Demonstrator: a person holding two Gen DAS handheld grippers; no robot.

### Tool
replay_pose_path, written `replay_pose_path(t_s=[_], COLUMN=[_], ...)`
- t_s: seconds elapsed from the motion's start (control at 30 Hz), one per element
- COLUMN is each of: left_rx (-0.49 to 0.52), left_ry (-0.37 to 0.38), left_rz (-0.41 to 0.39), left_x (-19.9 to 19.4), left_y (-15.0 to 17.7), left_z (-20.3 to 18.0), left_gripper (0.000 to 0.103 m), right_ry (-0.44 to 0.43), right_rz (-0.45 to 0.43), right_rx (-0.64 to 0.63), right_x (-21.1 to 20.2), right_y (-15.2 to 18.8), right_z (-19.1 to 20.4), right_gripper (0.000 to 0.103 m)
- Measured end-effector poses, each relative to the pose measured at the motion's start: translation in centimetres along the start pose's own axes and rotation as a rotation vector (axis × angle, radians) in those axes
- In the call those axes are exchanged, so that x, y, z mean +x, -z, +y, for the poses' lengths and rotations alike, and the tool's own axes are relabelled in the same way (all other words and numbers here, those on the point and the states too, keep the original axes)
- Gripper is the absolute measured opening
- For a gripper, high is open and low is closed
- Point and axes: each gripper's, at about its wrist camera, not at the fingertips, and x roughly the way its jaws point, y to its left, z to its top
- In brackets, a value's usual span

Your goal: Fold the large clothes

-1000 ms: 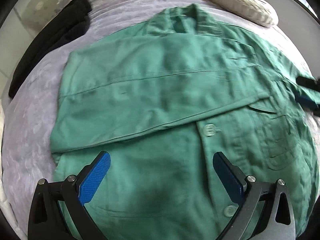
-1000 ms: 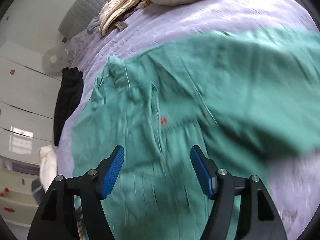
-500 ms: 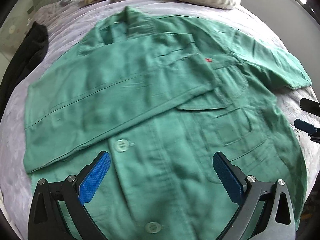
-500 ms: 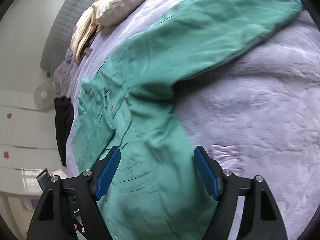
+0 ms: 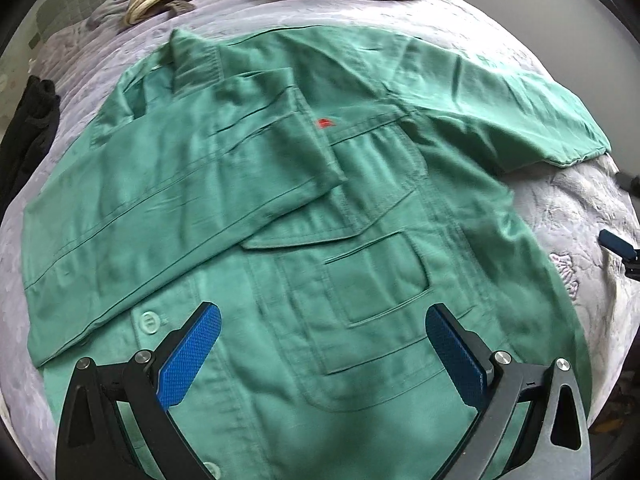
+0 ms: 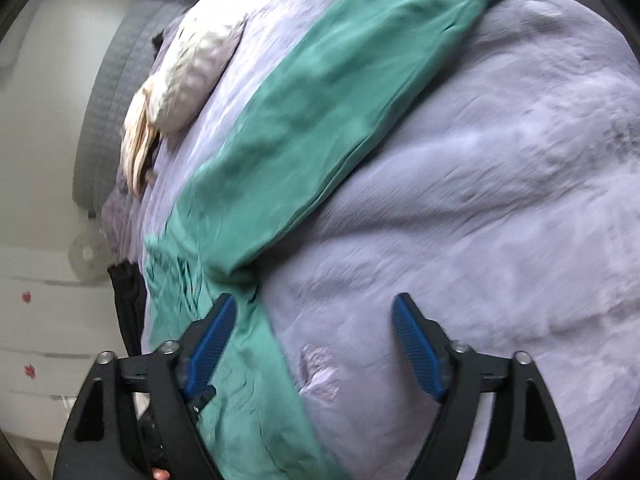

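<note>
Both grippers are empty: my left gripper (image 5: 322, 354) hangs wide apart over the shirt (image 5: 280, 208), its blue pads (image 5: 188, 360) clear of the cloth, and my right gripper (image 6: 312, 344) has its jaws opening with nothing between them but bedspread (image 6: 500, 200). From the left view I see the shirt almost whole, lying flat and face up on the bed, collar (image 5: 196, 60) at the far end, one sleeve folded across the chest down to my left, the other sleeve (image 5: 500, 108) stretched out to my right. A chest pocket (image 5: 376, 276) lies just ahead of the left pads, and a button (image 5: 149, 322) sits just beside the left-hand pad. At that view's right edge a blue tip of the right gripper shows, off the shirt. The right view shows what the left cannot: the outstretched sleeve (image 6: 340, 100) running away up and to the right, and the shirt's side edge passing under the left-hand pad (image 6: 210, 344), the other pad over bare bedspread. It also shows a pillow (image 6: 192, 80) beyond the sleeve and a dark garment (image 6: 128, 304) at the bed's left edge.
</note>
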Motion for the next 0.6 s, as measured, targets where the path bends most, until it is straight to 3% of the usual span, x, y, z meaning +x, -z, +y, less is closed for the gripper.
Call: replay_pose_path(t_s=[0.03, 0.2, 0.37, 0.6], left_rx=[0.005, 0.020, -0.004, -0.051], left_ry=[0.001, 0.004, 0.012, 0.016], left_rz=[0.001, 0.002, 0.006, -0.005], left_x=[0.1, 0.0, 0.2, 0.3], left_y=[-0.2, -0.9, -2.1, -4.3], left_z=[-0.4, -2.4, -3.7, -5.6], left_gripper=[0.103, 0.103, 0.103, 0.103], right_ry=[-0.006, -0.015, -0.010, -0.092], right_rz=[-0.018, -0.070, -0.054, -0.181], right_rx=[0.015, 0.055, 0.109, 0.196], right_x=[-0.3, -1.4, -1.3, -2.1], right_y=[-0.4, -2.1, -4.4, -10.0], right_z=[-0.5, -2.1, -4.1, -6.4], right_gripper=[0.103, 0.103, 0.103, 0.103])
